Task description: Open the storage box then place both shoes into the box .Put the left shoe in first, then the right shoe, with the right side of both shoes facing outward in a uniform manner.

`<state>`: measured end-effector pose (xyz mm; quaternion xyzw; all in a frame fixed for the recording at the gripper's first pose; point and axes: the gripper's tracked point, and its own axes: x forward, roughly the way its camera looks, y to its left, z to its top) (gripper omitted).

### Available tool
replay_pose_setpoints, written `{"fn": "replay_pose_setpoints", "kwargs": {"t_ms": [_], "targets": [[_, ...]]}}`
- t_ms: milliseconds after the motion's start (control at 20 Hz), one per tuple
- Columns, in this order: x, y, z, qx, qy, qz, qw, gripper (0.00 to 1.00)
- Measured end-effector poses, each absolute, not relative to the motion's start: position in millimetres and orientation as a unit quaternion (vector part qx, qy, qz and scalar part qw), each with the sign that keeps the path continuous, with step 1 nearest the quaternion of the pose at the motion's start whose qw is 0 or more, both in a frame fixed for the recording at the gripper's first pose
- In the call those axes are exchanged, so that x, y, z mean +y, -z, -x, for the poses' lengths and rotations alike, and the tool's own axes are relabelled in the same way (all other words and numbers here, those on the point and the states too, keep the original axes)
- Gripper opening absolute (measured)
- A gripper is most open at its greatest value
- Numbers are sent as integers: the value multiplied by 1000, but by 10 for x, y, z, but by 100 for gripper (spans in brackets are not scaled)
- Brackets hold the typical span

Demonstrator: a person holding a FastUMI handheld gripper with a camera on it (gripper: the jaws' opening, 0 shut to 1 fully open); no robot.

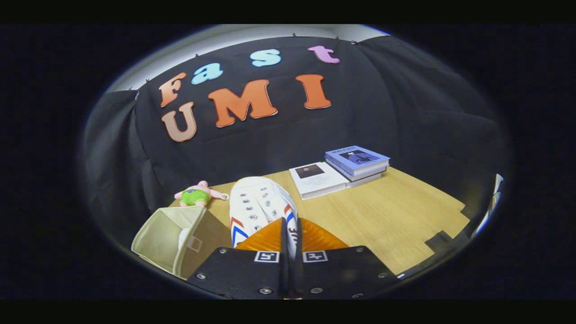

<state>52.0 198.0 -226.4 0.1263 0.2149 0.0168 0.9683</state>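
Orange fingers [265, 238] of the gripper [291, 234] clench the white shoe's [258, 202] rim, centre frame; thin pinch may slip before reaching the box [166, 238] lower left.

No legible text on anything.

Free room and obstacles ahead of my gripper [291, 231].
I see open table [405, 211] on the right; the shoe [261, 204] between my fingers blocks straight ahead, storage box [173, 238] and plush toy [198, 194] crowd the left, books [339, 171] stand beyond.
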Motion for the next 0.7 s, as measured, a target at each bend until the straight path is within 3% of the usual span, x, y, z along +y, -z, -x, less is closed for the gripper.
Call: {"fn": "replay_pose_setpoints", "kwargs": {"t_ms": [700], "targets": [[3347, 1971, -235, 202, -58, -140, 968, 5]]}}
